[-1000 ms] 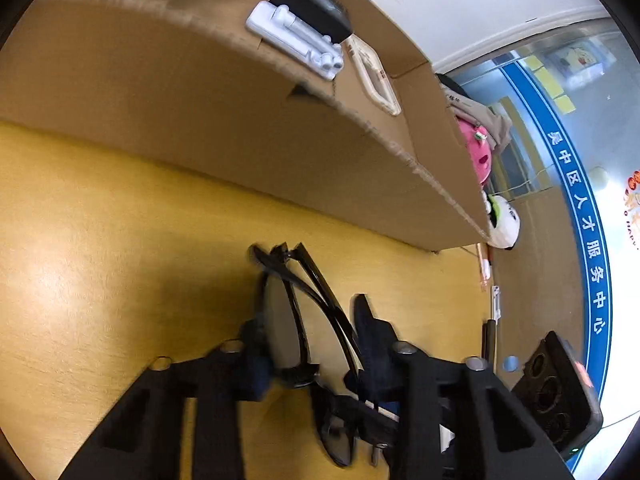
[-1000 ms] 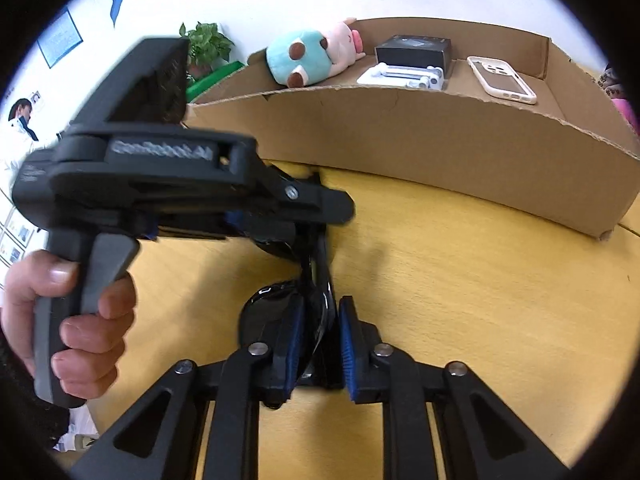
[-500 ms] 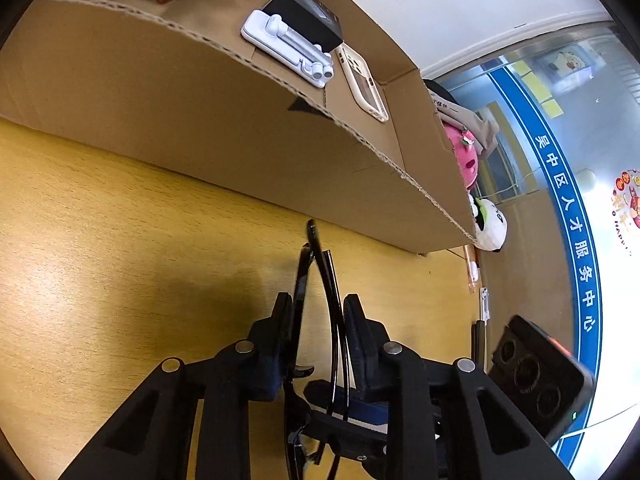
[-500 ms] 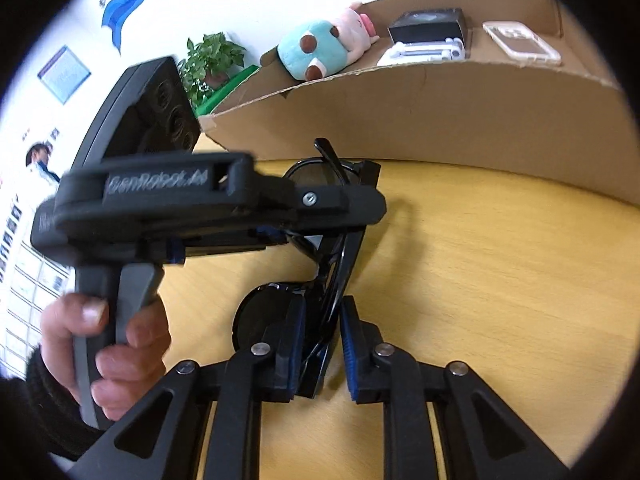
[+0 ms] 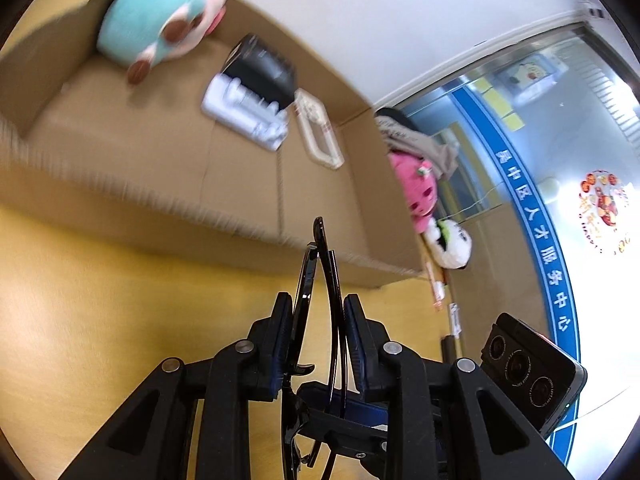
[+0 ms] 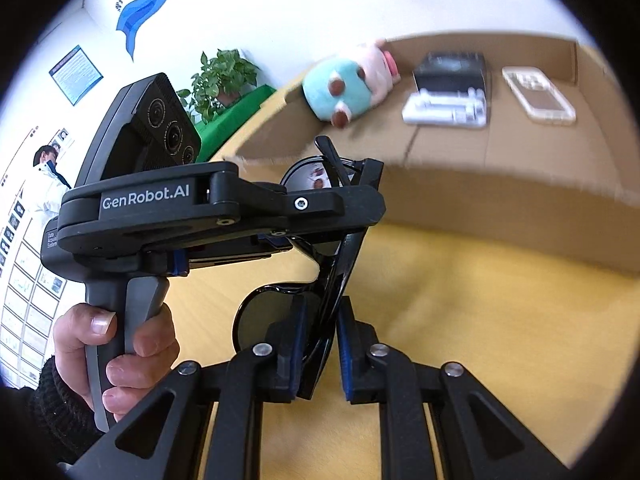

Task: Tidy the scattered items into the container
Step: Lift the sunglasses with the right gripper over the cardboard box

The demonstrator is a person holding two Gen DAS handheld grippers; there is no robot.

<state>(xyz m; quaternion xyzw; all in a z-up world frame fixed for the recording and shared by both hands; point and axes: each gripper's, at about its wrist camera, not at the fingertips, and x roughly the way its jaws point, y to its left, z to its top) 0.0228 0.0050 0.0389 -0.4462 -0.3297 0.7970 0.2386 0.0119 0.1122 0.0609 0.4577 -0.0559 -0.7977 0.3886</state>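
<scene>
A pair of black sunglasses [image 5: 324, 248] hangs above the yellow table [image 5: 80, 300], held from both sides. My left gripper [image 5: 316, 308] is shut on the folded temples and frame, which stand on edge between its pads. My right gripper [image 6: 322, 312] grips the sunglasses [image 6: 260, 316] at the other lens, its jaws closing on the frame. The left gripper [image 6: 366, 184] crosses the right wrist view from the left, with a hand [image 6: 120, 340] on its handle. Behind stands the open cardboard box [image 5: 240, 168], its front wall [image 6: 480, 200] just beyond the glasses.
Inside the box lie a teal and pink plush [image 5: 160, 28], a black case [image 5: 264, 68], a white holder [image 5: 244, 112] and a clear phone case [image 5: 320, 132]. A pink plush [image 5: 416, 188] and a panda plush [image 5: 448, 240] sit right of the box. Pens [image 5: 438, 288] lie at the table edge.
Both grippers have risen with the sunglasses, lifting them off the table. The left jaws narrowed onto the glasses, which turned on edge. The box floor now shows more fully.
</scene>
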